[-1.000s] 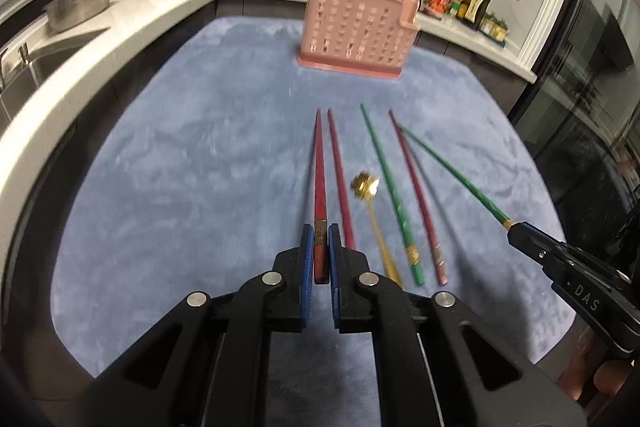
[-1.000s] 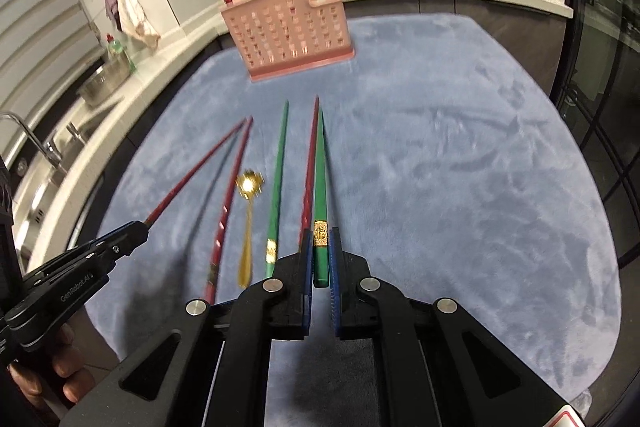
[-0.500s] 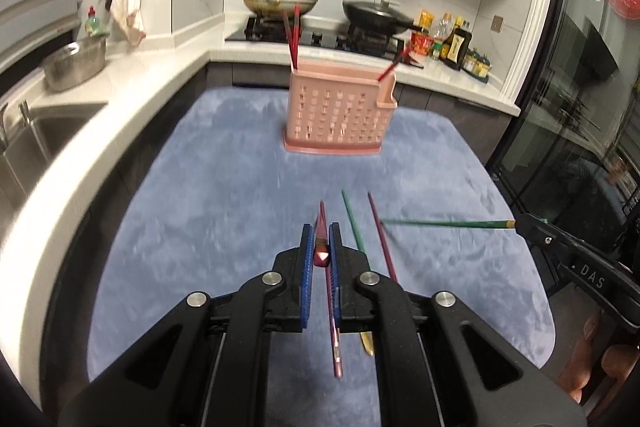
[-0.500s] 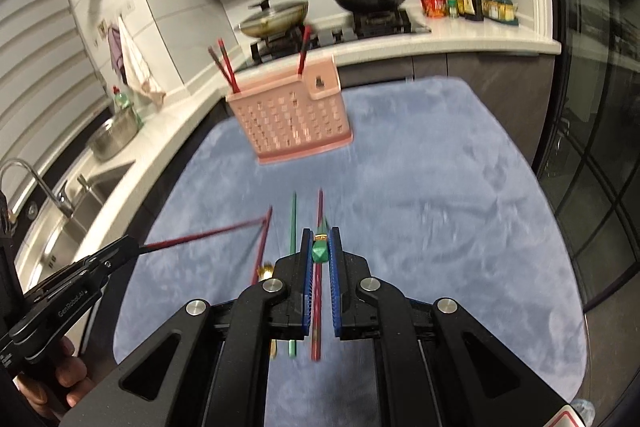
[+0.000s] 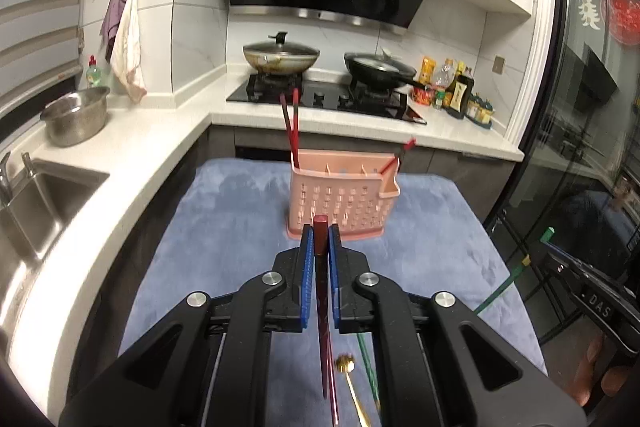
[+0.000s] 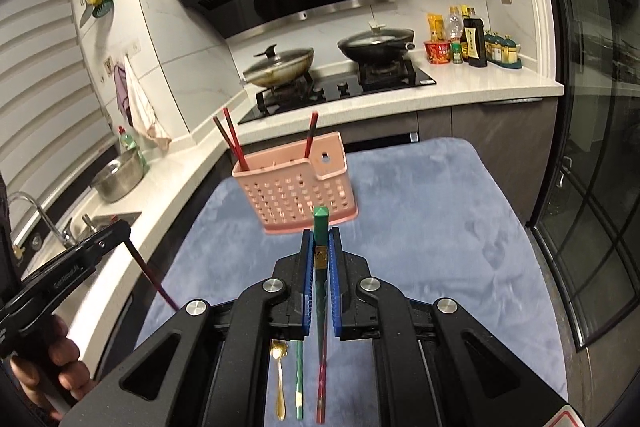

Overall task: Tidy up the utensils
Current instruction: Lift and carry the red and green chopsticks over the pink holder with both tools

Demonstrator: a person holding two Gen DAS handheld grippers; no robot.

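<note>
In a home kitchen, my left tool pinches a dark red chopstick near its blunt end, its thin tip hanging down below the fingers above the blue mat. My right tool pinches a green chopstick the same way, blunt end poking up between the blue pads. Both tools point at the pink holder, which stands upright on the mat toward its far end, with two red chopsticks leaning out of its left end and one more slanting from the small pocket on its right. On the mat under my tools lie a gold spoon, a second green chopstick and a red chopstick, side by side and apart. From the right camera I see a hand gripping the left tool's handle. Two lidded pans sit on the stove behind the table, bottles along the counter to the right, and a steel bowl beside the sink.
</note>
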